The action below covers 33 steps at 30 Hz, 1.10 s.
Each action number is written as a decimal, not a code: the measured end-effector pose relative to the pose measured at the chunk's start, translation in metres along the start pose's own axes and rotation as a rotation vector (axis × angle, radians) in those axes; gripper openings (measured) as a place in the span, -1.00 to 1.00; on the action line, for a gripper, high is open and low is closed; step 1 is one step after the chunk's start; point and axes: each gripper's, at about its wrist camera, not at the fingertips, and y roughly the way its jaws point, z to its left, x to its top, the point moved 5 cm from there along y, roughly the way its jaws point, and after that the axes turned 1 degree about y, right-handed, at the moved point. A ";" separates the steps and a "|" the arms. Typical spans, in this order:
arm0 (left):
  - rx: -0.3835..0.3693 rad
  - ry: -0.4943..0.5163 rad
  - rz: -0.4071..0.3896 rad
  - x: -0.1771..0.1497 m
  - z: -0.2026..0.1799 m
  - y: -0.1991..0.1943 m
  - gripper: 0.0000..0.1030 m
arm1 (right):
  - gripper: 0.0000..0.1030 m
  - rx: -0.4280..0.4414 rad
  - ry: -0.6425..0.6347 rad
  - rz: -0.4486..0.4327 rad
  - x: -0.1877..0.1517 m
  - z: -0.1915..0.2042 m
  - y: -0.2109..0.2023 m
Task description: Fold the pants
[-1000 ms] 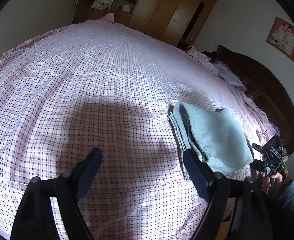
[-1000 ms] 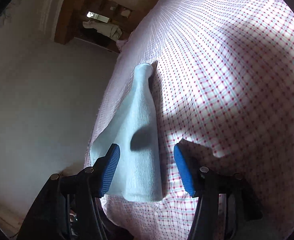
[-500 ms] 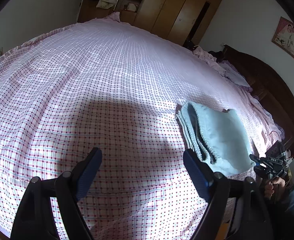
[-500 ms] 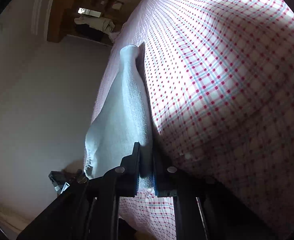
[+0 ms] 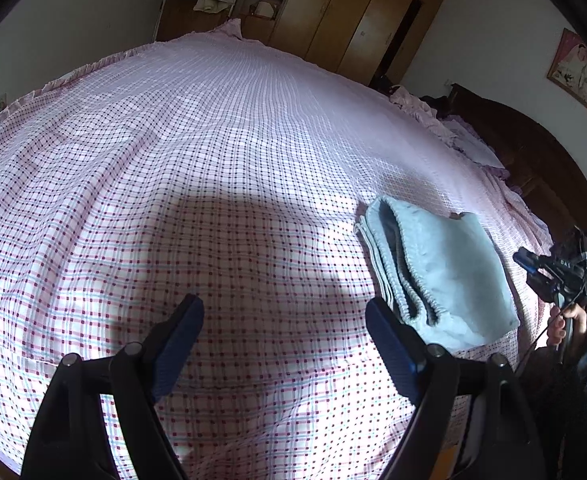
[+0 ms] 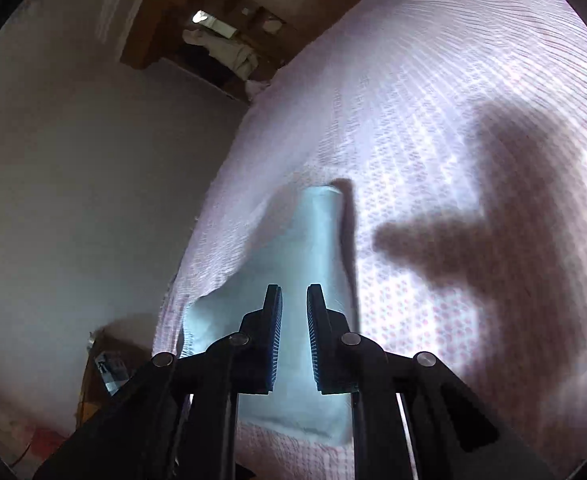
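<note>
Blue folded pants (image 5: 449,268) near bedspread (image 5: 213,160) edge

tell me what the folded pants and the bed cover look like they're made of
Pants: soft light-blue knit, likely fleece or jersey; matte, thick rounded folds, gathered elastic waistband.
Bed cover: thin woven fabric, probably cotton; printed pink and blue check, fine creases, ruffled edge.

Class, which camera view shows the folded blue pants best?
The left wrist view: the folded blue pants lie whole on the checked bedspread, waistband layers visible. The right wrist view shows them blurred, partly behind the right gripper.
</note>
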 end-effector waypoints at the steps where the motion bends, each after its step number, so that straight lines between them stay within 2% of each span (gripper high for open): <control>1: 0.002 0.000 -0.003 0.000 0.000 0.000 0.68 | -0.91 -0.023 -0.025 0.021 0.004 0.003 0.018; 2: 0.001 -0.001 -0.008 0.000 0.001 -0.001 0.68 | -1.00 -0.042 -0.040 0.039 0.006 0.002 0.034; 5: -0.006 -0.013 -0.014 0.001 0.004 -0.002 0.68 | -1.00 -0.130 -0.075 0.123 0.024 -0.009 0.083; 7: -0.016 -0.023 0.001 0.002 0.006 0.001 0.68 | -1.00 -0.170 -0.086 0.138 0.034 -0.022 0.104; 9: -0.017 -0.026 0.011 0.002 0.007 0.004 0.68 | -1.00 -0.162 -0.064 0.120 0.053 -0.031 0.117; 10: -0.016 -0.023 0.012 0.003 0.006 0.004 0.68 | -1.00 -0.175 -0.068 0.102 0.063 -0.034 0.121; 13: -0.013 -0.016 0.018 0.003 0.005 0.007 0.68 | -1.00 -0.283 -0.064 0.058 0.089 -0.052 0.127; 15: -0.007 -0.013 0.022 0.003 0.004 0.008 0.68 | -1.00 -0.281 -0.045 0.040 0.097 -0.054 0.127; 18: -0.006 -0.009 0.023 0.004 0.002 0.011 0.68 | -1.00 -0.319 -0.143 0.005 0.101 -0.037 0.103; 20: -0.005 -0.006 0.024 0.004 0.001 0.010 0.68 | -0.99 -0.307 -0.195 -0.002 0.084 -0.017 0.081; 21: -0.005 -0.005 0.023 0.004 0.001 0.010 0.68 | -0.89 -0.293 -0.205 -0.009 0.076 -0.010 0.068; 23: -0.010 -0.003 0.016 0.003 0.000 0.008 0.68 | -0.39 -0.246 -0.159 -0.036 0.058 -0.006 0.036; 26: -0.017 -0.005 0.007 0.004 0.000 0.005 0.68 | 0.01 -0.144 -0.011 -0.067 0.023 -0.007 0.006; 28: -0.020 -0.007 0.006 0.004 0.000 0.004 0.68 | 0.02 -0.111 0.055 -0.104 -0.006 -0.013 -0.015; 33: -0.016 -0.008 0.003 0.003 0.003 0.001 0.68 | 0.06 -0.101 0.193 -0.162 -0.070 -0.041 -0.036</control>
